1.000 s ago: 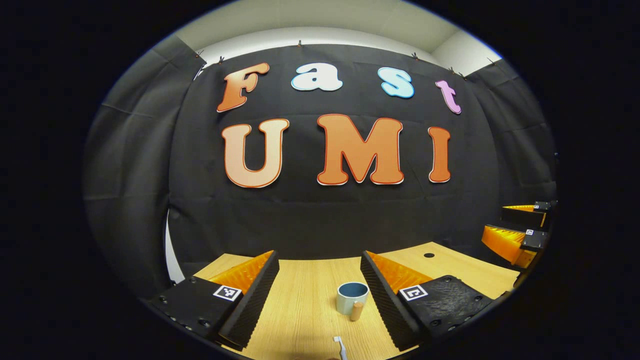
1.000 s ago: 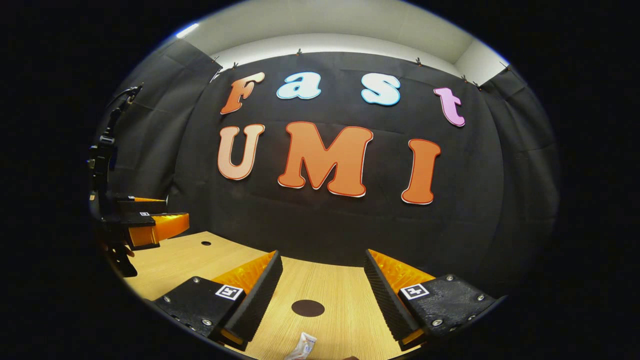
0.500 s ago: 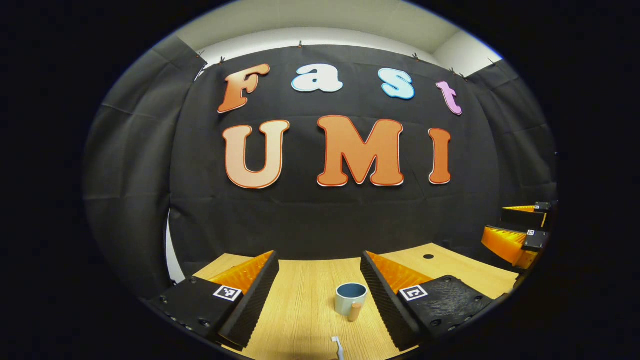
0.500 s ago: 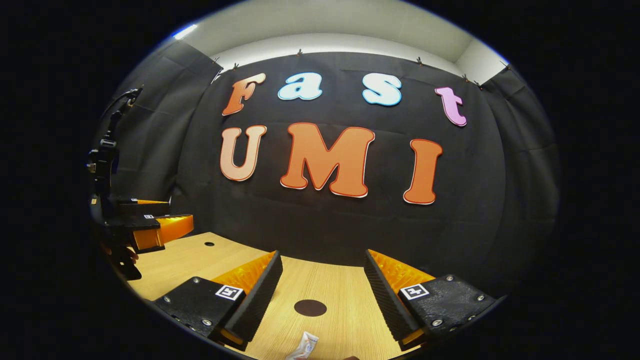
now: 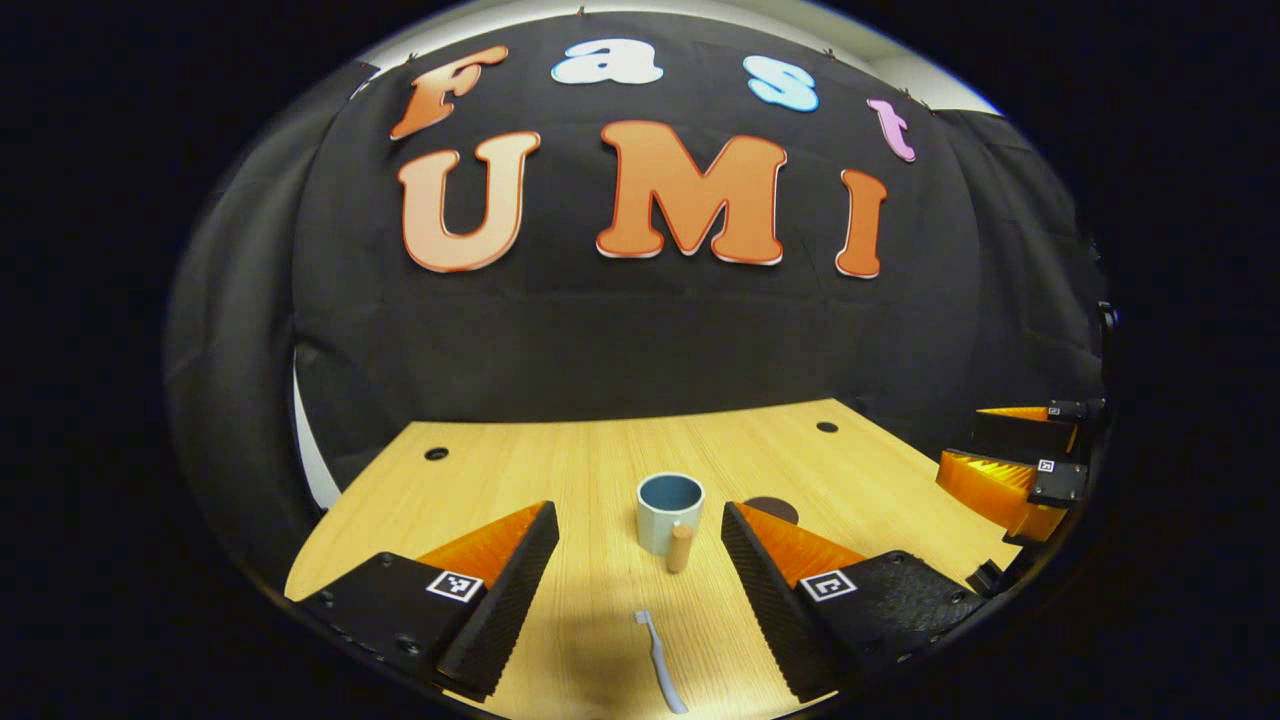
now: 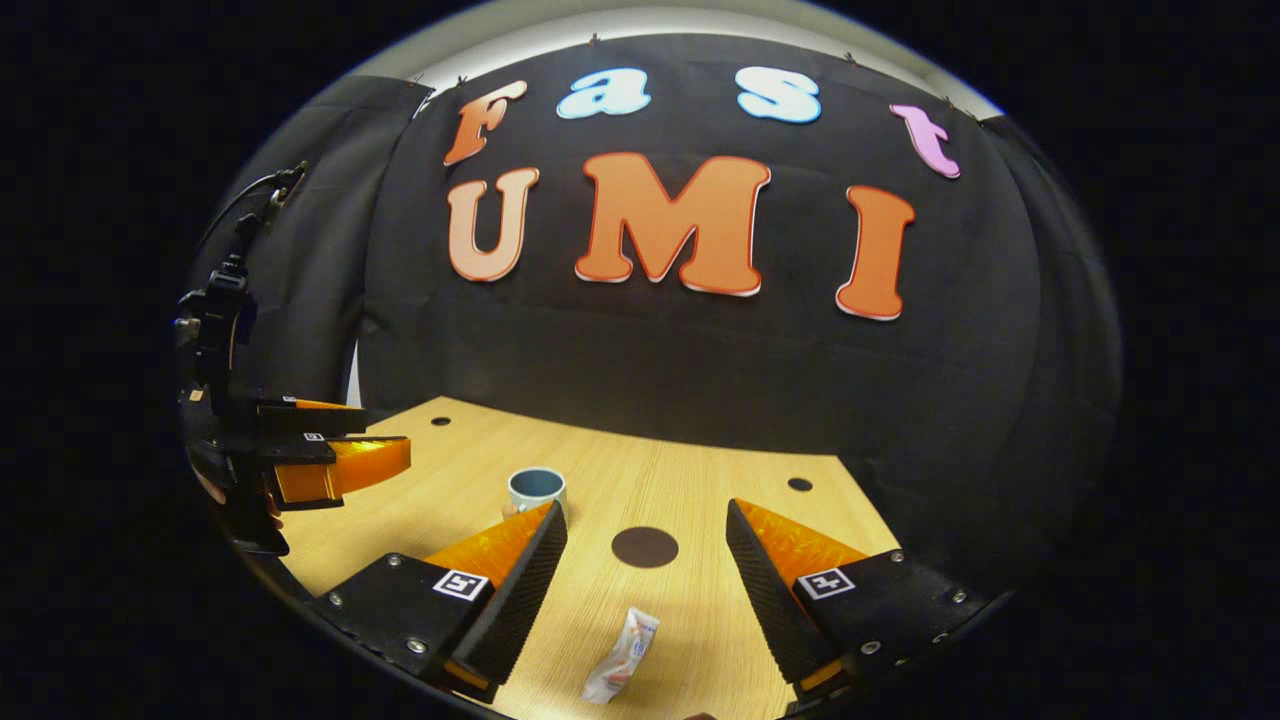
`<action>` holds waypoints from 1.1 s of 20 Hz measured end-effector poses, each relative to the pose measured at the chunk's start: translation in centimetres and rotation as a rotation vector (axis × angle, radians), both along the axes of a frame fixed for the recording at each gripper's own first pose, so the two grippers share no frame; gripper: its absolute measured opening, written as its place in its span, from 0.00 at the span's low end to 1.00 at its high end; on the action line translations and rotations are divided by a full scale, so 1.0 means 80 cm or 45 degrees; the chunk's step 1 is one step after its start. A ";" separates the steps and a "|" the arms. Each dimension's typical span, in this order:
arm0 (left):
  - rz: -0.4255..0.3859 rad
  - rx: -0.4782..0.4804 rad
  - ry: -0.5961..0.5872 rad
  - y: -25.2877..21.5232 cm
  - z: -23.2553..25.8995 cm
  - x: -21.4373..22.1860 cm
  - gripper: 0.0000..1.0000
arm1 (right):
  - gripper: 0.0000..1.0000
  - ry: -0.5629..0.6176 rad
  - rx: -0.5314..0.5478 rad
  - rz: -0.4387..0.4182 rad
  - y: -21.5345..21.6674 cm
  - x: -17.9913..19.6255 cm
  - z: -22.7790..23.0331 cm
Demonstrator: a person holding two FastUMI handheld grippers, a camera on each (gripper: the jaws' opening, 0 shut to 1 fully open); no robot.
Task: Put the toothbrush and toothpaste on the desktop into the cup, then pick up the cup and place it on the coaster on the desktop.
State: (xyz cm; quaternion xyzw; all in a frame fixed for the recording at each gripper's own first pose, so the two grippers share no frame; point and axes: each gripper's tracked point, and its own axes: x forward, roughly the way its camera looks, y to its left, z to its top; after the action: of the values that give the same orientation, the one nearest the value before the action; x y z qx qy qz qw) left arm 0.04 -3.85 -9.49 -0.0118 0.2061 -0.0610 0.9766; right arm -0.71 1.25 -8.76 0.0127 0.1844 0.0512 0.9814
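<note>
In the left gripper view a pale blue-grey cup (image 5: 669, 510) with a wooden handle stands on the wooden desk, and a light blue toothbrush (image 5: 658, 663) lies nearer, between my open left gripper (image 5: 636, 528) fingers. The dark coaster (image 5: 771, 509) peeks out beside the right finger. In the right gripper view a white toothpaste tube (image 6: 622, 656) lies between the fingers of my open right gripper (image 6: 645, 527), with the round dark coaster (image 6: 645, 547) just beyond it and the cup (image 6: 537, 489) farther left. The left gripper (image 6: 340, 465) hovers at the left there.
The wooden desk (image 5: 560, 470) ends at the black cloth wall. Small round holes (image 5: 436, 453) mark its far corners. The right gripper (image 5: 1010, 470) hangs at the right edge of the left gripper view, above the desk's right side.
Both grippers have tilted downward and risen, so much more of the desk shows. The toothbrush and toothpaste now lie in fuller view; the cup appears in the right gripper view.
</note>
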 end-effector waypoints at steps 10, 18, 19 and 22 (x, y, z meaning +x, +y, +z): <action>-0.109 -0.013 0.614 -0.034 -0.118 -0.029 0.96 | 0.87 0.558 0.112 0.035 0.017 -0.014 -0.151; -0.076 -0.032 1.010 -0.033 -0.147 -0.068 0.95 | 0.81 0.820 0.060 0.035 0.014 -0.025 -0.220; -0.062 -0.037 1.048 -0.033 -0.153 -0.069 0.95 | 0.80 0.844 0.050 0.035 0.012 -0.024 -0.226; -0.041 -0.017 1.137 -0.023 -0.156 -0.071 0.86 | 0.76 0.914 0.026 0.045 0.011 -0.029 -0.245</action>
State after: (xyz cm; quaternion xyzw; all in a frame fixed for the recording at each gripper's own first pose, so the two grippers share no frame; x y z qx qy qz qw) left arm -5.63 -5.69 -21.93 -0.0400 0.6072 -0.0667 0.7907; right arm -3.04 2.14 -28.35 0.0365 0.5169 0.0625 0.8530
